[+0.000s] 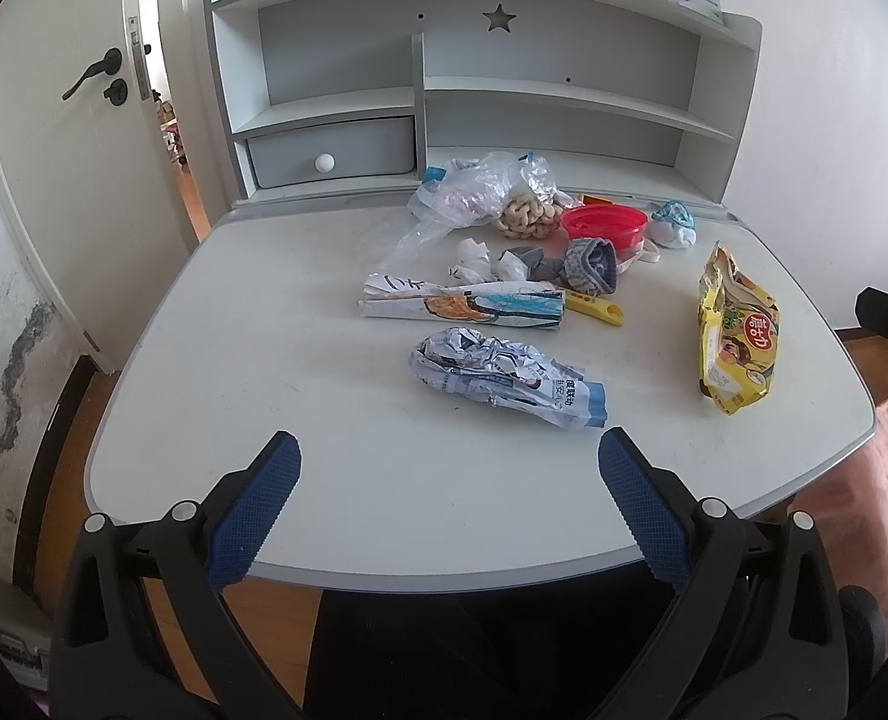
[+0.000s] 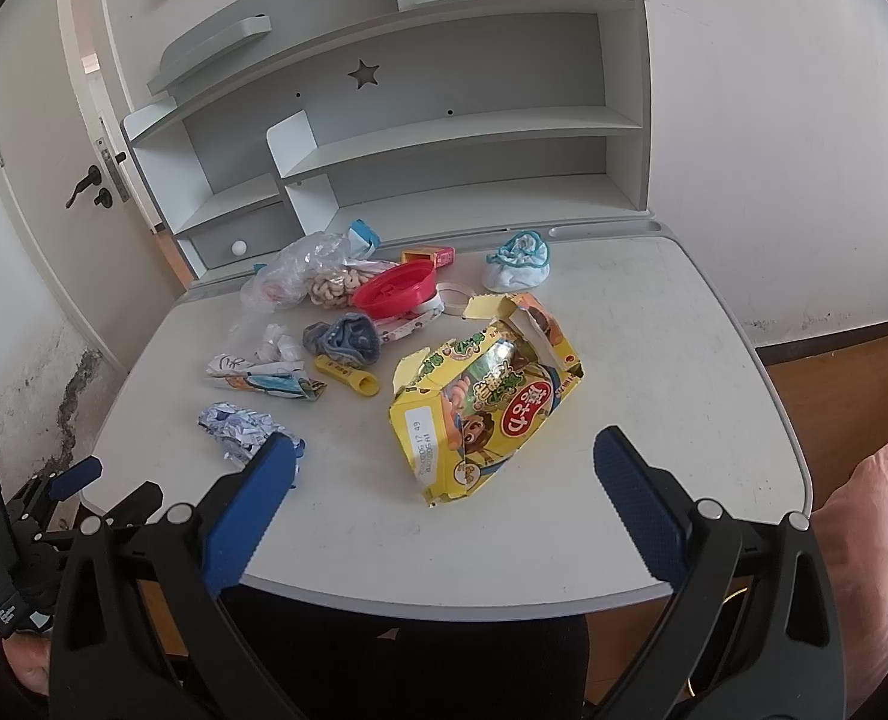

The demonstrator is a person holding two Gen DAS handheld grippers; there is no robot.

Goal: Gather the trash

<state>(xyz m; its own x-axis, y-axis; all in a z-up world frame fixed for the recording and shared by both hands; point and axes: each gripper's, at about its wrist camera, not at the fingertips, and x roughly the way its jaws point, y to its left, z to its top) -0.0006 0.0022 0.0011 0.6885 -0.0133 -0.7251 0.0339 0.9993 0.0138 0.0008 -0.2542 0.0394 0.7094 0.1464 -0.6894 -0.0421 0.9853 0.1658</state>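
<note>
Left gripper (image 1: 449,450) wide, empty, crumpled foil wrapper (image 1: 504,378) just ahead. Right gripper (image 2: 445,450) wide, empty, yellow snack box (image 2: 480,414) between tips.

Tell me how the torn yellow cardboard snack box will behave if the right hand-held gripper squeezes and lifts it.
The torn yellow cardboard snack box is ripped open and dented, so it will probably crush rather than resist. It looks empty, hence likely light. Its loose flaps may flop or tear further; a pinch across the intact printed body seems safer. The right hand-held gripper is open, in front of it.
</note>
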